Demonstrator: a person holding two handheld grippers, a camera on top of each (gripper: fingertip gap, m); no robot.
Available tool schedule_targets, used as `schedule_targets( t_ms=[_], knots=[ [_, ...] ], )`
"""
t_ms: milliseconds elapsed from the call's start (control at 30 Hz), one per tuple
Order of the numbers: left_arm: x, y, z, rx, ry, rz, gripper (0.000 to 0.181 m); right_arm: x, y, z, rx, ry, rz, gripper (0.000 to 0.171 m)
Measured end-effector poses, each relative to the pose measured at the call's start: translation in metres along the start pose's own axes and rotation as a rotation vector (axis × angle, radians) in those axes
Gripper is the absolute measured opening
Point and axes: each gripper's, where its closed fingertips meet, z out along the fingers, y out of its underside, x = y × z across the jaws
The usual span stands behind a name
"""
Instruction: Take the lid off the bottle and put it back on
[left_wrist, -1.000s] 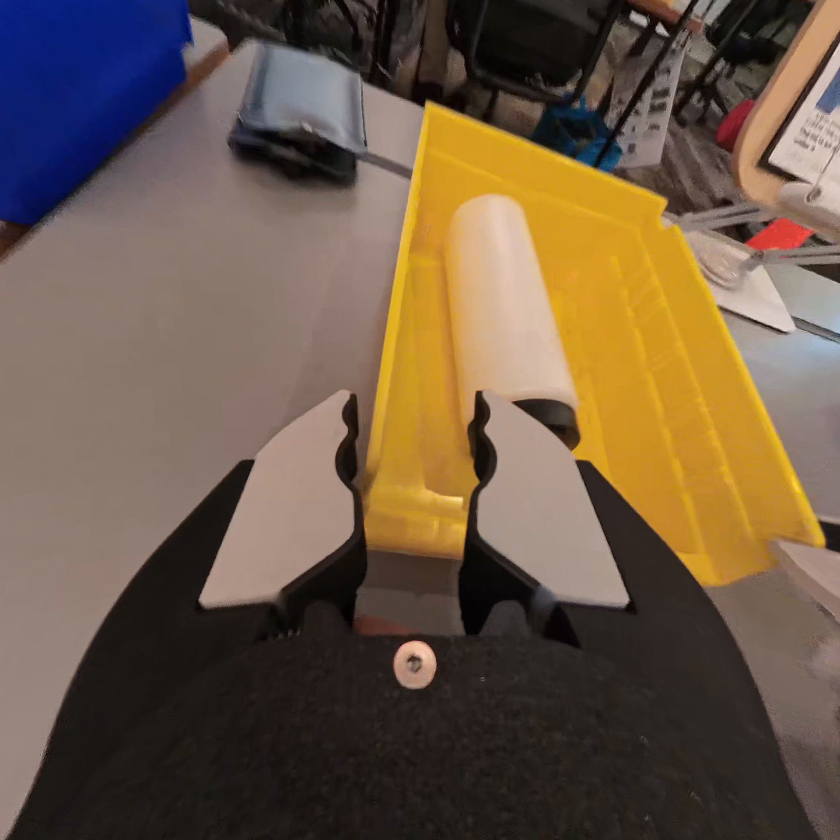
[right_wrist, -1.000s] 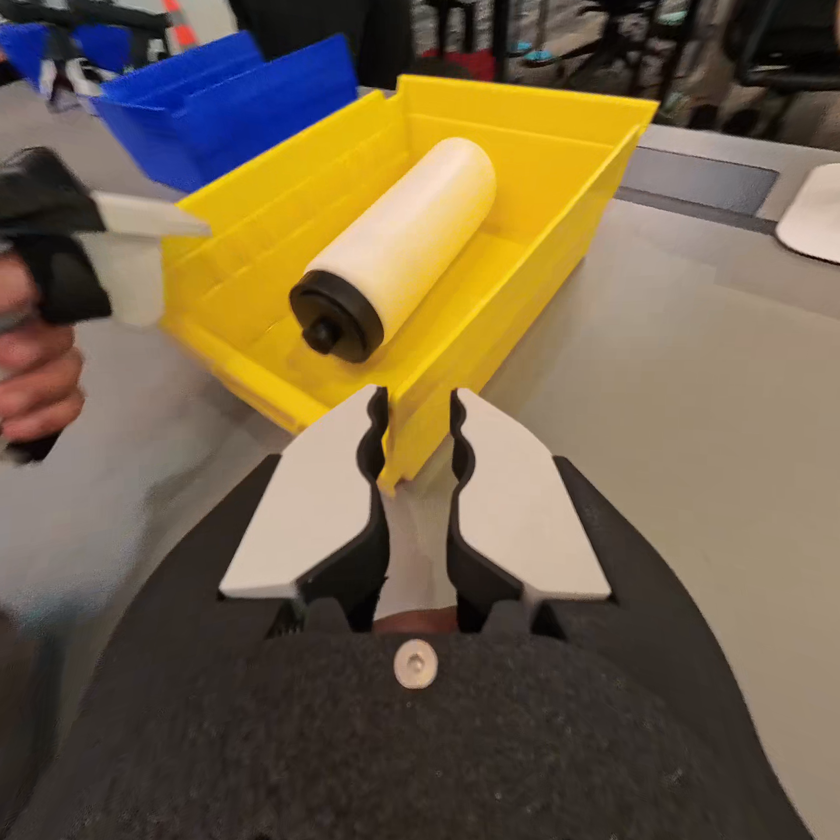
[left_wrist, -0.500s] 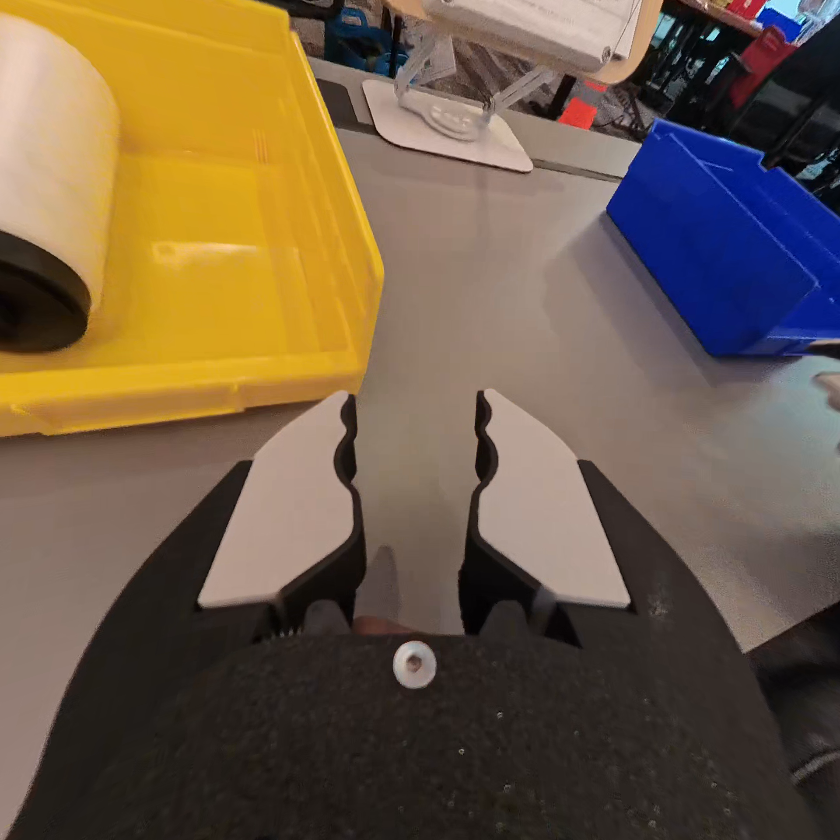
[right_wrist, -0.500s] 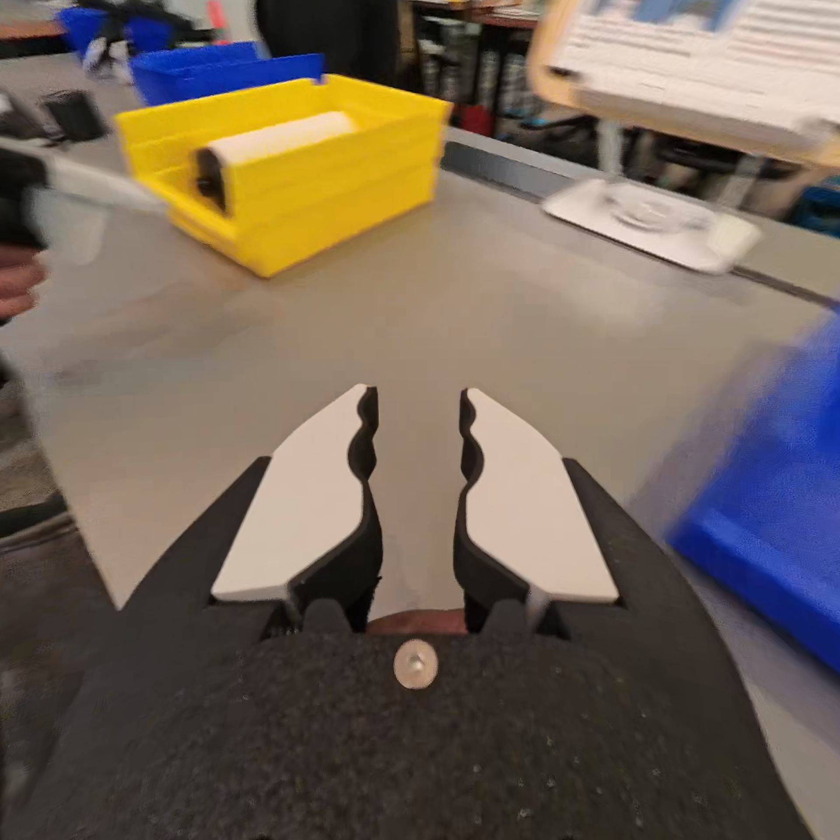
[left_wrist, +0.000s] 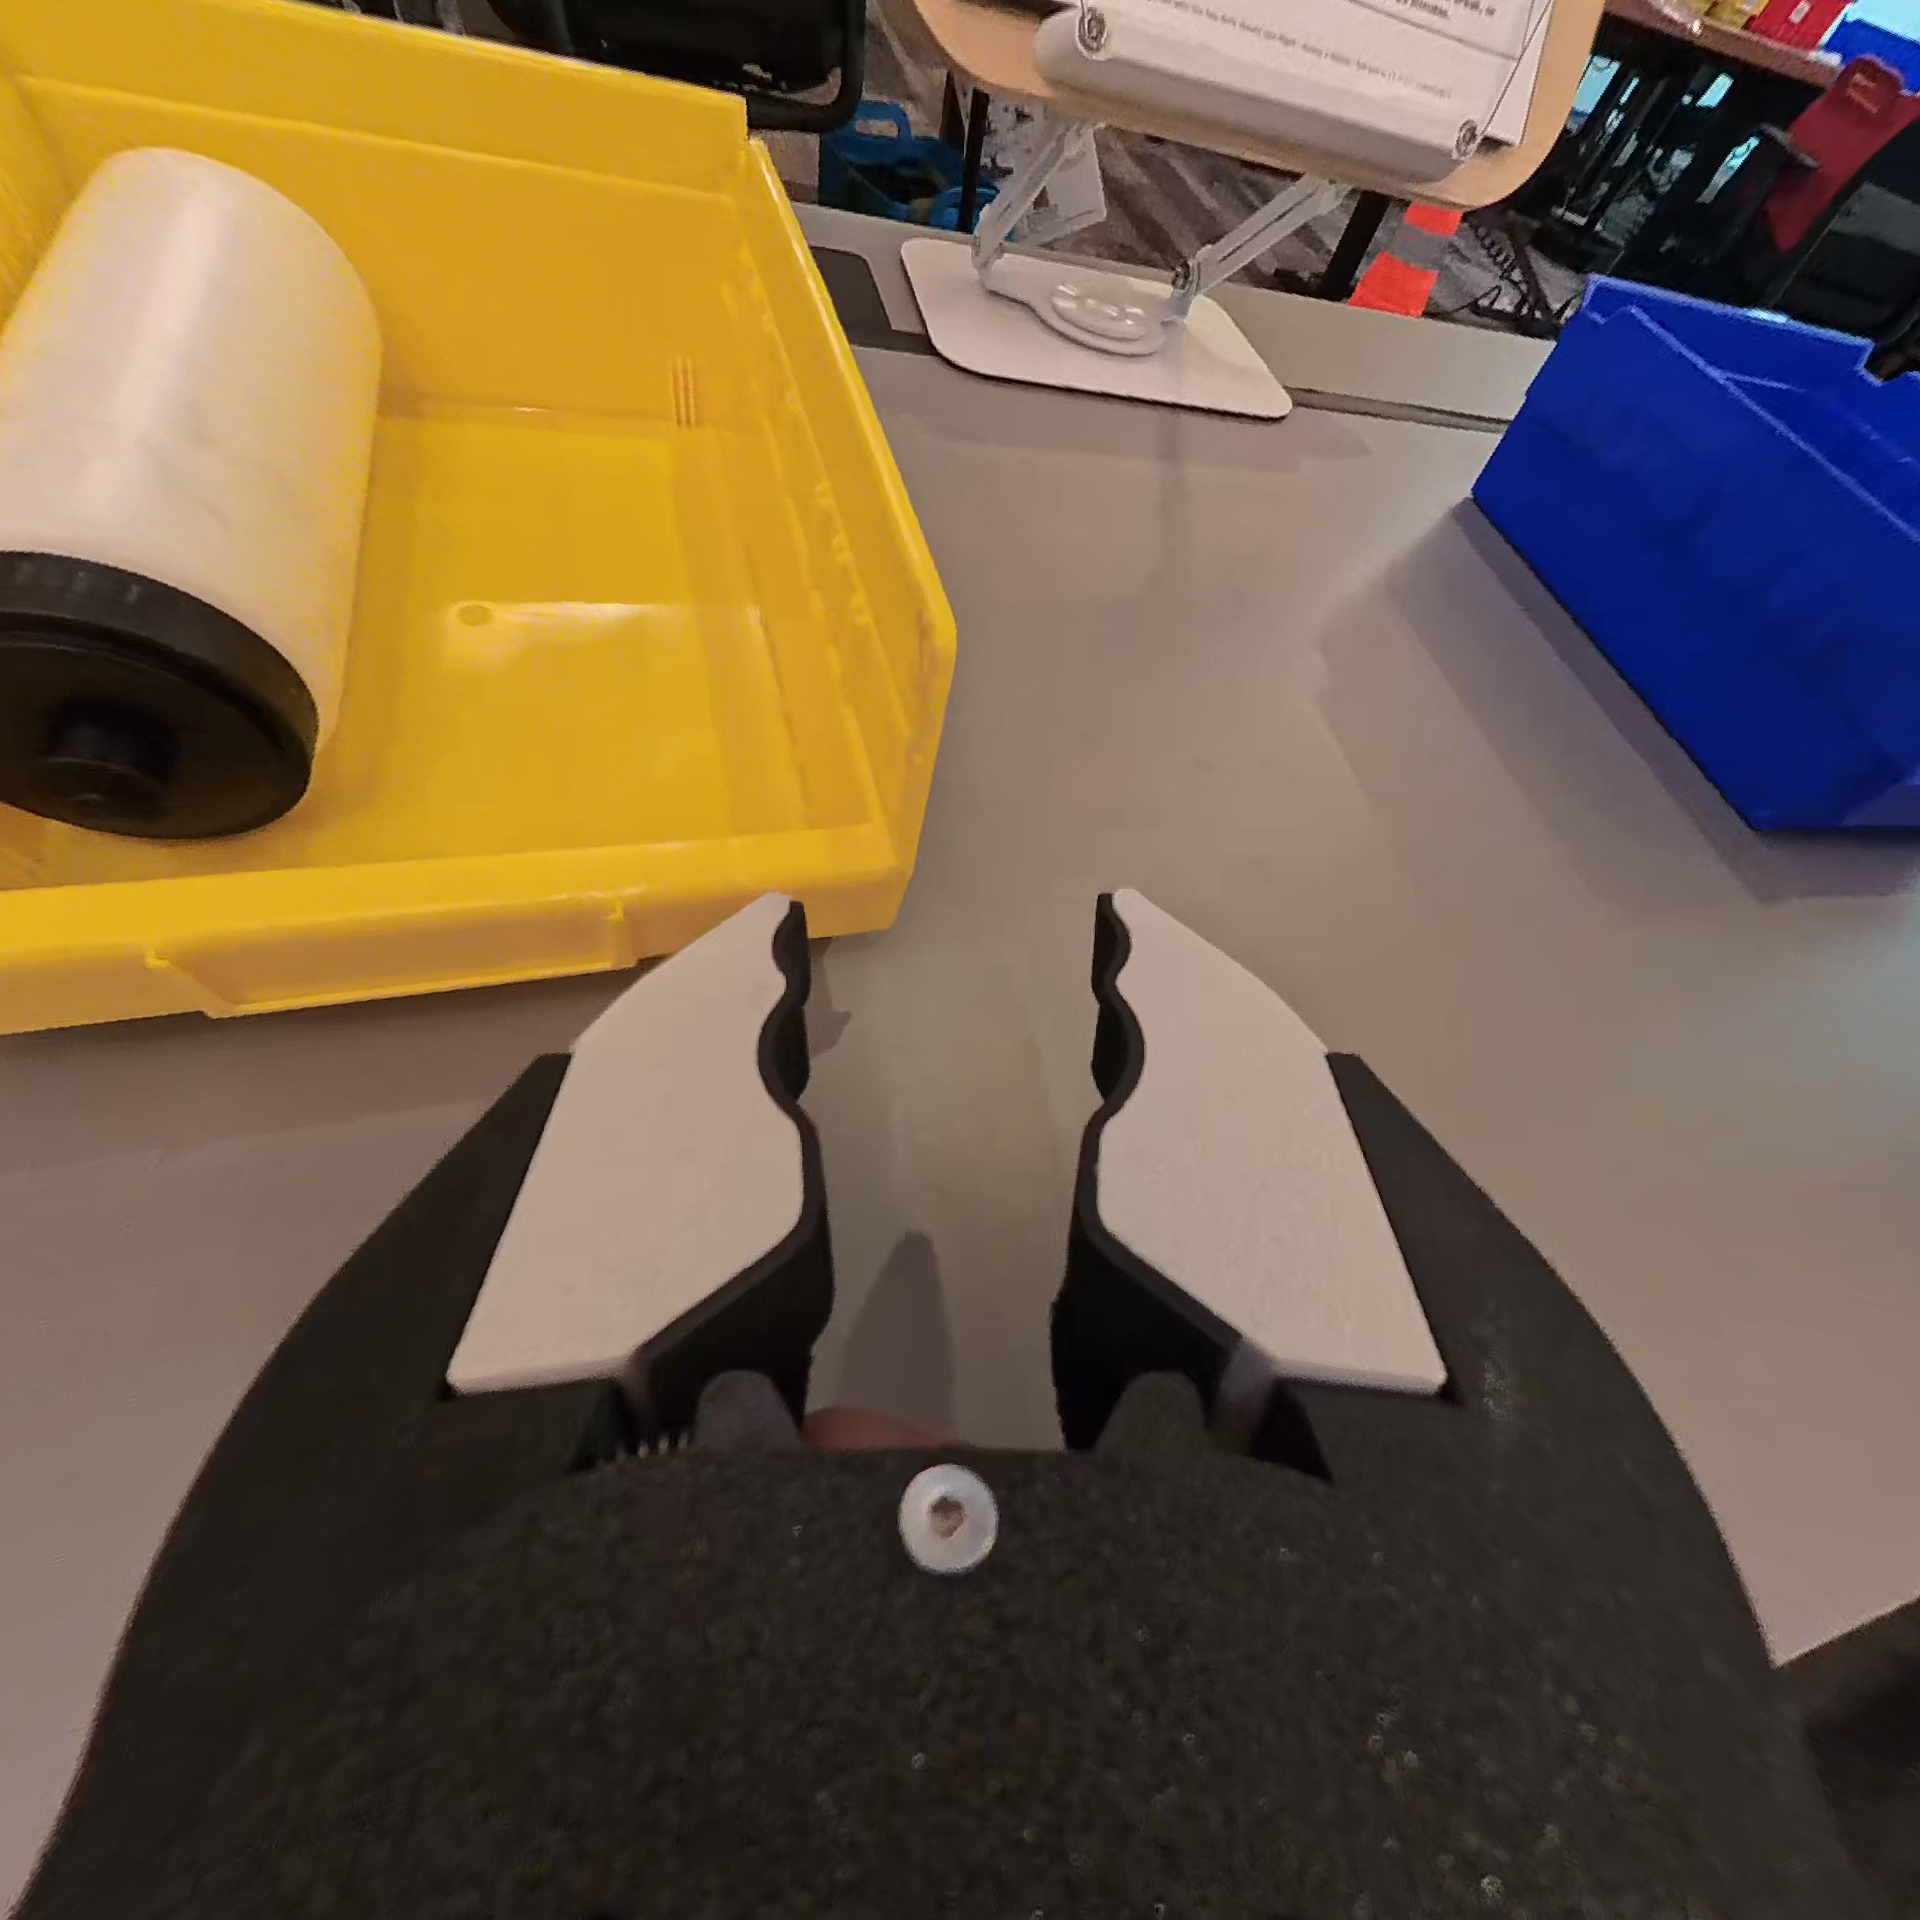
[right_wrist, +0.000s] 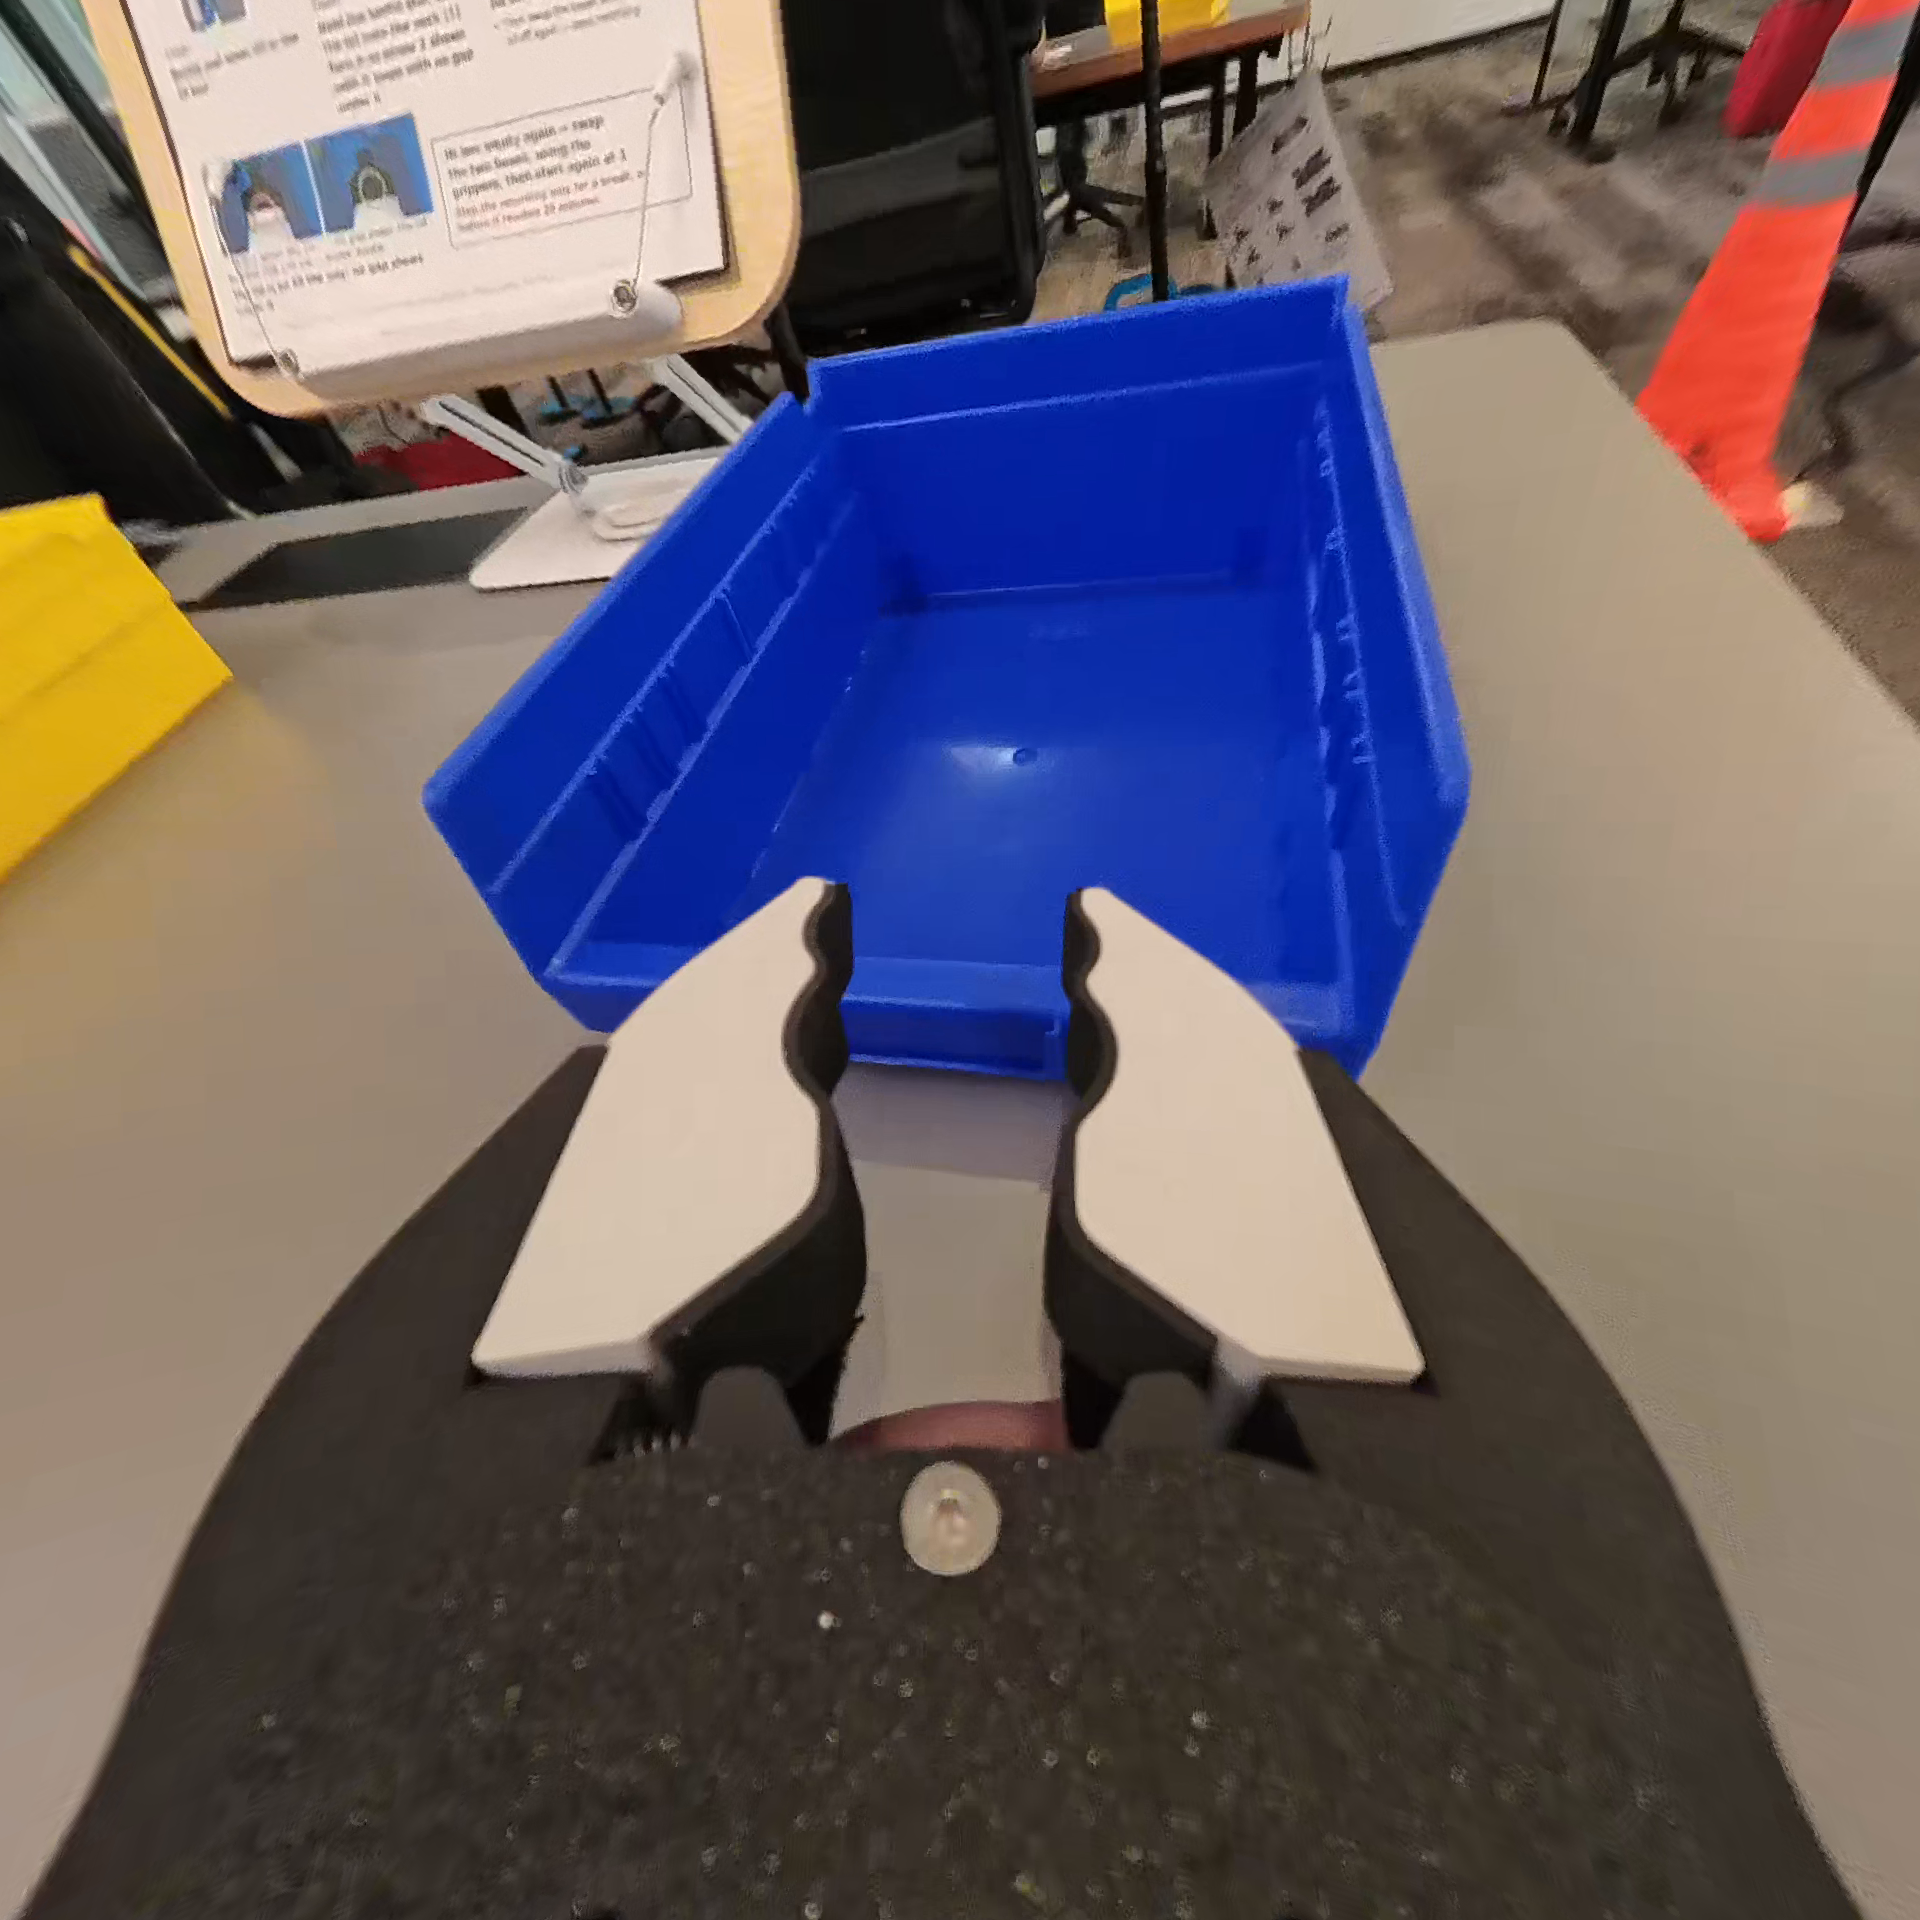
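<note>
Both grippers have swung away from the yellow bin (left_wrist: 852, 582) since a second ago. Left gripper (left_wrist: 948, 925) hangs over bare table (left_wrist: 1195, 727) off the bin's near corner, jaws parted and empty. Right gripper (right_wrist: 948, 914), also parted and empty, faces an empty blue bin (right_wrist: 1039, 644). Bottle (left_wrist: 187, 395) lies on its side in the yellow bin, black lid (left_wrist: 114, 717) on, facing the viewer. To start well, one gripper likely pins the bottle while the other grips the lid's rim. The bin's walls crowd any sideways reach; a document stand (left_wrist: 1101, 332) sits beyond.
</note>
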Motion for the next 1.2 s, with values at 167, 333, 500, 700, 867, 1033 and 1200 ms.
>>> schedule_targets(
  t_ms=[167,333,500,700,867,1033,1200],
  knots=[
    [-0.004,0.003,0.002,-0.017,-0.005,-0.023,0.052,-0.002,0.000,-0.001,0.008,0.003,-0.006,0.036],
    [-0.004,0.008,0.003,-0.044,0.006,-0.037,0.052,-0.009,0.001,0.000,0.004,0.010,-0.066,0.034],
    [-0.011,0.000,-0.001,-0.003,-0.027,-0.046,0.049,-0.013,0.003,0.001,-0.004,0.012,-0.098,0.034],
    [-0.014,0.004,0.000,-0.022,-0.016,-0.087,0.049,-0.014,0.004,0.002,-0.009,0.007,-0.103,0.033],
    [-0.013,0.006,0.002,-0.037,-0.010,-0.088,0.049,-0.015,0.003,0.002,-0.008,0.008,-0.112,0.033],
    [-0.014,0.008,0.002,-0.047,-0.014,-0.090,0.049,-0.016,0.004,0.002,-0.012,0.007,-0.119,0.033],
    [-0.016,0.007,0.002,-0.044,-0.017,-0.101,0.049,-0.017,0.004,0.002,-0.014,0.009,-0.127,0.033]
  ],
)
